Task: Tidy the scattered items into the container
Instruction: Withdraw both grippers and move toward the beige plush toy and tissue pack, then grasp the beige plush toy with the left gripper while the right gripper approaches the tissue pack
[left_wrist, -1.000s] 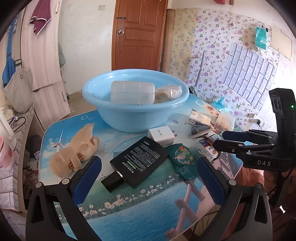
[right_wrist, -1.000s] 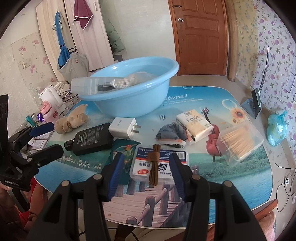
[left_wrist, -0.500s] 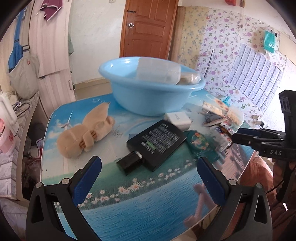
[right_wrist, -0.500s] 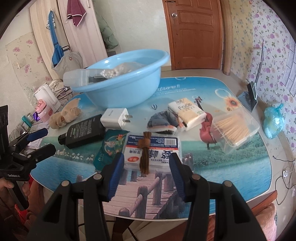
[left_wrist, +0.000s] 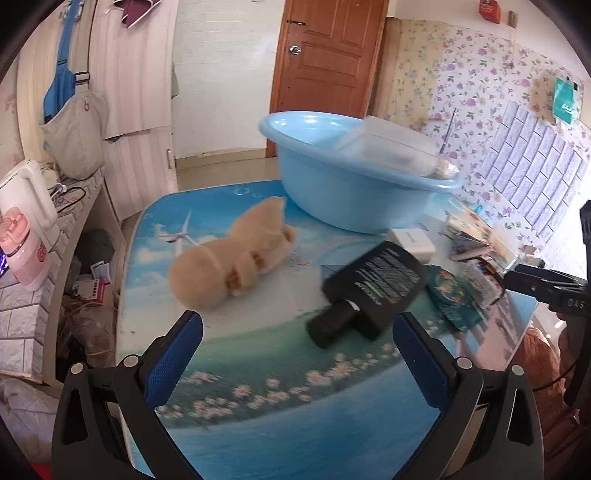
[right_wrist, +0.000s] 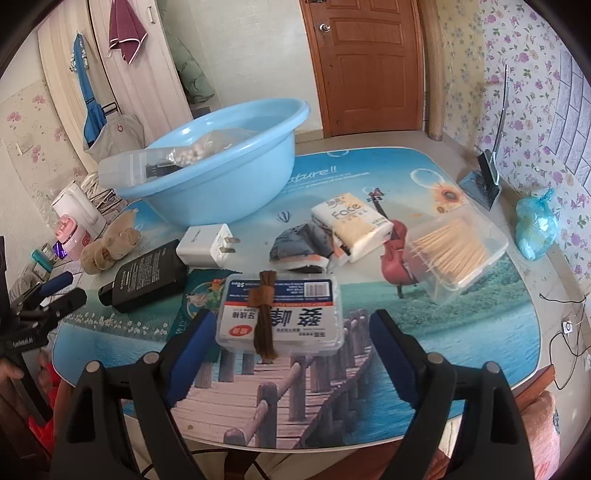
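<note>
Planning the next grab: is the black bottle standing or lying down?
Lying flat: the black bottle rests on its broad side on the table, cap sideways.

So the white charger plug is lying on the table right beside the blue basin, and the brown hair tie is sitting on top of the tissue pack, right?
Not quite. The brown hair tie lies on the clear cotton swab box, not the tissue pack, as the right wrist view shows. The white charger plug does lie on the table beside the blue basin.

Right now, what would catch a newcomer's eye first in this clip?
The big blue basin at the table's far side, already holding a clear plastic box. Then the clutter in front of it: a black bottle, a white charger, and a swab box between the open right gripper's fingers.
</note>
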